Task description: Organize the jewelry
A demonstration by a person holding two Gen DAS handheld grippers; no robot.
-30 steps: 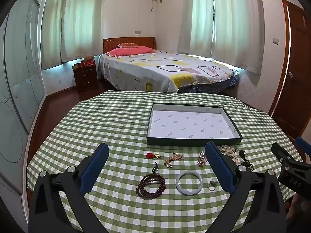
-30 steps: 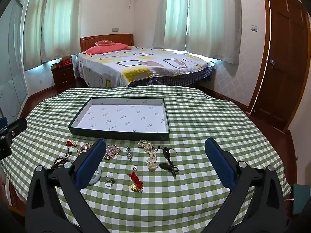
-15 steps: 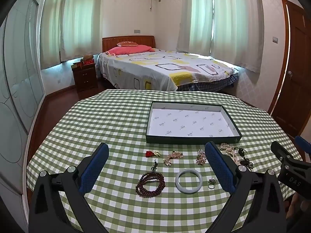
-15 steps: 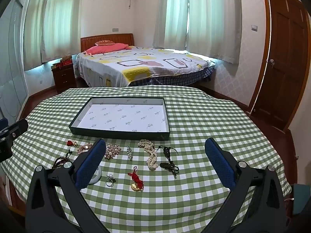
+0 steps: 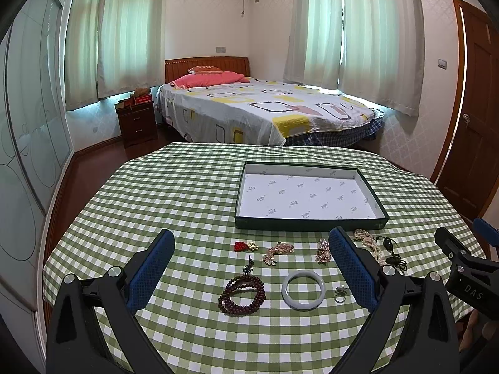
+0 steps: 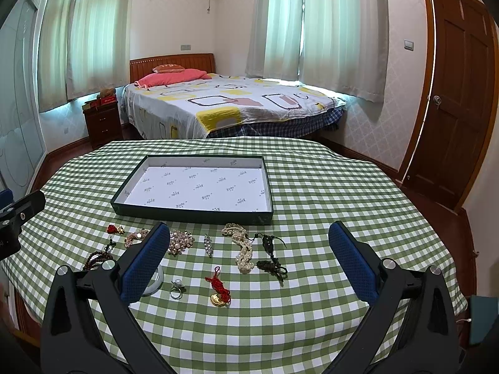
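Green-and-white checked cloth covers the worktop (image 5: 187, 193), and a shallow dark green tray (image 6: 193, 210) with a white printed liner sits toward the far side, nothing in it yet. All the jewelry is laid out on the cloth just near of the tray: a dark wooden bead bracelet (image 5: 242, 294) with a pale jade bangle (image 5: 303, 290) right beside it, a small ring (image 5: 340, 292), a pearl strand (image 6: 241, 249), a red knot charm with a gold piece (image 6: 220, 290), plus a few sparkly brooches. Left gripper (image 5: 251, 266) hangs over the bracelet and bangle with its blue pads spread wide, holding nothing. Right gripper (image 6: 249, 260) is the same deal, spread wide and empty, over the pearls and the red charm.
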